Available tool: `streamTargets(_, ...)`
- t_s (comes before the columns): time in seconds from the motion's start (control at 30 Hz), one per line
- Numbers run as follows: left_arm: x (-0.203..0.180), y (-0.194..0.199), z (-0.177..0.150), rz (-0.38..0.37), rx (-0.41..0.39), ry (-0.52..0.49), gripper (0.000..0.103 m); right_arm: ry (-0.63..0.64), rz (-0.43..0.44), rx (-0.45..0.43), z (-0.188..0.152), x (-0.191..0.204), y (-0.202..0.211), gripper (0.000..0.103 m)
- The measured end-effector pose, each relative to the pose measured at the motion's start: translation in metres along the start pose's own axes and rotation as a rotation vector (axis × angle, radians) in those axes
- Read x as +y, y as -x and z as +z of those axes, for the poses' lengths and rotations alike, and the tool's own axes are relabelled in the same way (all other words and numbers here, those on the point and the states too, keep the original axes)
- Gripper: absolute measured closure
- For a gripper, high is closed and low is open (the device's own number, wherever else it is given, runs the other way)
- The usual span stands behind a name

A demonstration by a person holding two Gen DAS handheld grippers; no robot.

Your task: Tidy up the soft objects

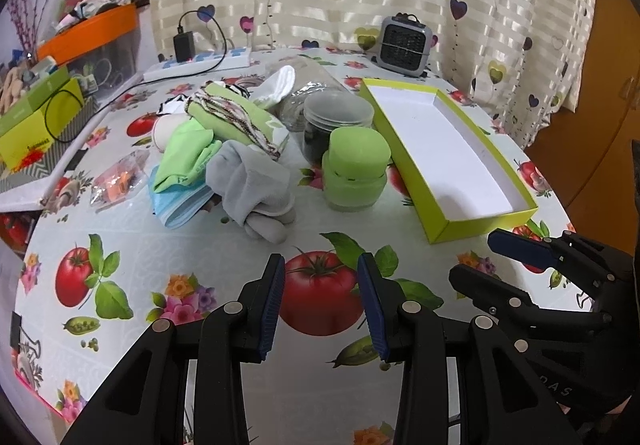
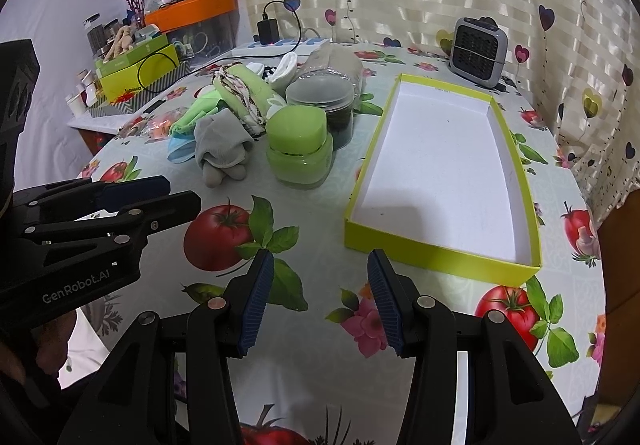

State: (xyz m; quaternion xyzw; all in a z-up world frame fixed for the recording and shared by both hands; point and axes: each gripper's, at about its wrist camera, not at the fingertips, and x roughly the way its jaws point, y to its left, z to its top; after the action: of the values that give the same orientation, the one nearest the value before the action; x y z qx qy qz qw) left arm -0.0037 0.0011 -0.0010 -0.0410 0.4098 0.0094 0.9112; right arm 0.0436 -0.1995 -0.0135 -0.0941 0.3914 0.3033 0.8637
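A: Two sets of tongs, both with nothing between the pads. Why hang back like that?

B: My guess is nothing has been picked yet. The left gripper (image 1: 321, 301) is spread over bare tablecloth (image 1: 120, 229), tipped downward, and the heap of soft things lies ahead of it and a little to its left: the grey sock (image 1: 256, 185) nearest, the green cloth (image 1: 186, 157) and the blue face masks (image 1: 180, 205) just behind it

A: And the jars?

B: The green-lidded jar (image 1: 356, 169) stands straight ahead of the left tongs, touching nothing soft, with a clear tub (image 1: 338, 117) behind it. Hard things, likely to stay put

A: Then the right side?

B: The right gripper (image 2: 320, 301) gapes wide, released, and the yellow-green box (image 2: 440, 253) sits just ahead to its right, empty, probably waiting to receive the pile
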Motion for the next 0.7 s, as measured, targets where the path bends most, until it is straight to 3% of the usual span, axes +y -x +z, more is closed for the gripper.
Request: streamTargets(0.7,-0.0030,0.0017,0.0015,-0.012,0.008,0.001,0.067,0.000,0.012,-0.027,0.0014,-0.0026,0.0020,0.053)
